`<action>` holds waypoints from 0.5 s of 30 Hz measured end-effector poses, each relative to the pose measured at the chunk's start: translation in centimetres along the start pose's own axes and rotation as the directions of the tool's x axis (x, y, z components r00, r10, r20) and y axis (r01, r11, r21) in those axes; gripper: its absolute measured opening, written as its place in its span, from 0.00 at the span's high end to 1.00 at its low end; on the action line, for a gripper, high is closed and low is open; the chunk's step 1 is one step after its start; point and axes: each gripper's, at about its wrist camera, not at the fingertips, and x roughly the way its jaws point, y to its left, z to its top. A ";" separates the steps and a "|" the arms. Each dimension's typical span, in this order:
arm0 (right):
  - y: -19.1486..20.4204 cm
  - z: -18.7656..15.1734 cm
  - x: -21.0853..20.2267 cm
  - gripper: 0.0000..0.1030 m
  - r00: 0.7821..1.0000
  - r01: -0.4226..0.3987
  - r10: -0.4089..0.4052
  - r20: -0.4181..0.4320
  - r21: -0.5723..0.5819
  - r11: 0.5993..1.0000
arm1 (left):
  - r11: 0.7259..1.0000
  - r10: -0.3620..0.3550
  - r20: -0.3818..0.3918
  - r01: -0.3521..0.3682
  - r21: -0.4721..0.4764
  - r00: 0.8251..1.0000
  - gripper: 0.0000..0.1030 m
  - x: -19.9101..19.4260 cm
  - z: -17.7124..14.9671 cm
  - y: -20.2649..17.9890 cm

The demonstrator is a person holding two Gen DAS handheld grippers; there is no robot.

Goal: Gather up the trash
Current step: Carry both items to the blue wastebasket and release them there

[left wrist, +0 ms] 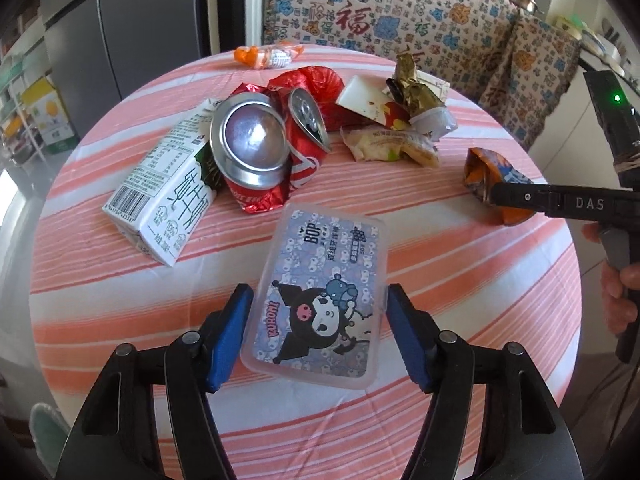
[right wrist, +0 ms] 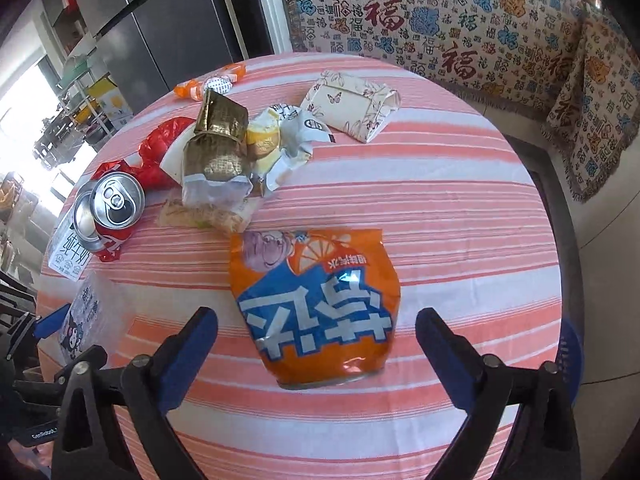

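On the round table with a pink striped cloth (left wrist: 460, 280), a clear plastic box with a cartoon label (left wrist: 320, 280) lies flat. My left gripper (left wrist: 318, 300) straddles it, blue pads close beside its long edges, a thin gap on the left. An orange and blue snack bag (right wrist: 316, 304) lies between the wide-apart fingers of my right gripper (right wrist: 316, 320), which do not touch it. The left wrist view shows the same bag (left wrist: 486, 178) behind one right finger (left wrist: 520, 198). Two crushed red cans (left wrist: 252, 148), a milk carton (left wrist: 168, 188) and crumpled wrappers (right wrist: 216, 160) lie further back.
A floral paper packet (right wrist: 352, 106) and an orange candy wrapper (left wrist: 268, 56) lie near the table's far edge. A patterned sofa cover (left wrist: 380, 8) rises behind the table, a grey cabinet (left wrist: 120, 20) at the left. A person's hand (left wrist: 618, 292) holds the right gripper.
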 end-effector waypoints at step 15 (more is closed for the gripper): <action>-1.9 -3.2 -6.2 0.24 0.995 -0.003 0.005 0.104 -0.012 1.000 | 0.997 -0.066 0.079 0.068 -0.021 0.995 0.34 -4.1 -0.5 -2.5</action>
